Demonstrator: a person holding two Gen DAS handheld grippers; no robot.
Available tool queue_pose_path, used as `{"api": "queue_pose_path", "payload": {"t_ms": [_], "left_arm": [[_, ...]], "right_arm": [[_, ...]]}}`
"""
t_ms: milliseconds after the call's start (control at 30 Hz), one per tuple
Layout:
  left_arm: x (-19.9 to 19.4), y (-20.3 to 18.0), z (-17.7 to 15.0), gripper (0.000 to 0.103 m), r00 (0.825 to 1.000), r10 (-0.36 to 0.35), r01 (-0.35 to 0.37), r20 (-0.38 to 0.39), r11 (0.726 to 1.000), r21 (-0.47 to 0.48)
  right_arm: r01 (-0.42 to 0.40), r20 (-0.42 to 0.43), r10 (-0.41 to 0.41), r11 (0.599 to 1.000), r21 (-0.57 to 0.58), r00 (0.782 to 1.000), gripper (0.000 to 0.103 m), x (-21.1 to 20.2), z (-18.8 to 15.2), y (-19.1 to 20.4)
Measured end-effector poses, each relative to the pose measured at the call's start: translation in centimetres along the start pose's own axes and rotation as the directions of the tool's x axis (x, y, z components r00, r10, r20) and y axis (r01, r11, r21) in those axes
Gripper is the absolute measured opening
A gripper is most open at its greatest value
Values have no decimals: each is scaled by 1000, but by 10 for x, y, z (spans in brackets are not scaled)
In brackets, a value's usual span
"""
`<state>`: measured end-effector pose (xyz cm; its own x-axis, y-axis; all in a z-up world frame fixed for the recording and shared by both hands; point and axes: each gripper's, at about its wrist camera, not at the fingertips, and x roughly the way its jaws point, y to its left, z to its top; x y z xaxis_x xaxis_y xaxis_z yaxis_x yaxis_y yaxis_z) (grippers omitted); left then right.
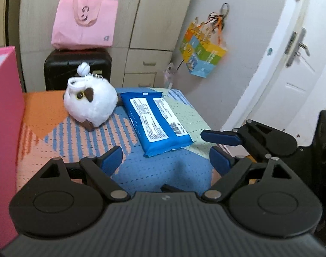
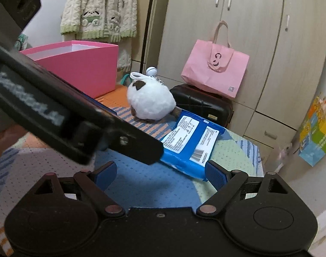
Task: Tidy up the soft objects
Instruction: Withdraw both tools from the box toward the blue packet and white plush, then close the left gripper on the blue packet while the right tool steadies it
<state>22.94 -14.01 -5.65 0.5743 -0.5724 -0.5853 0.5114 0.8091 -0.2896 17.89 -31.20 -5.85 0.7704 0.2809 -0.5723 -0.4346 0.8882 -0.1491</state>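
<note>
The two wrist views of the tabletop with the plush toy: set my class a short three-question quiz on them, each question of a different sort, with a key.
1. True or false: the white plush toy lies inside the pink box.
2. Which thing lies nearest the right gripper? A) the plush toy B) the blue wipes packet C) the pink tote bag
3. Fill in: the tote bag rests on a black ____.

Key
1. False: it sits on the patterned cloth, outside the box.
2. B
3. suitcase

Both the left gripper and the right stand open, holding nothing.
</note>
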Motion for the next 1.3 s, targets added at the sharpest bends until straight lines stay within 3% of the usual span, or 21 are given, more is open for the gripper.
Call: {"api": "queue_pose_path", "payload": {"t_ms": [167, 333, 533, 800, 1300], "left_arm": [[21, 2, 7, 83, 1000, 23, -23, -10, 999, -39], [42, 5, 10, 81, 999, 25, -27, -45, 998, -53], [58, 11, 11, 68, 996, 74, -77, -49, 995, -58], [59, 19, 11, 58, 999, -13, 8, -51, 994, -106], [44, 3, 4, 58, 987, -96, 89, -132, 994, -58]], "right_arm": [[7, -5, -8, 999, -36, 1000, 92, 13, 0, -12], [-54, -21, 54, 998, 29, 998, 92, 28, 1, -33], [-132, -40, 137, 986, 106, 990, 92, 48, 1, -47], [-139, -21, 142, 982, 128, 990, 81, 48, 0, -40], [-101, -17, 104, 985, 139, 994, 82, 29, -8, -24]]}}
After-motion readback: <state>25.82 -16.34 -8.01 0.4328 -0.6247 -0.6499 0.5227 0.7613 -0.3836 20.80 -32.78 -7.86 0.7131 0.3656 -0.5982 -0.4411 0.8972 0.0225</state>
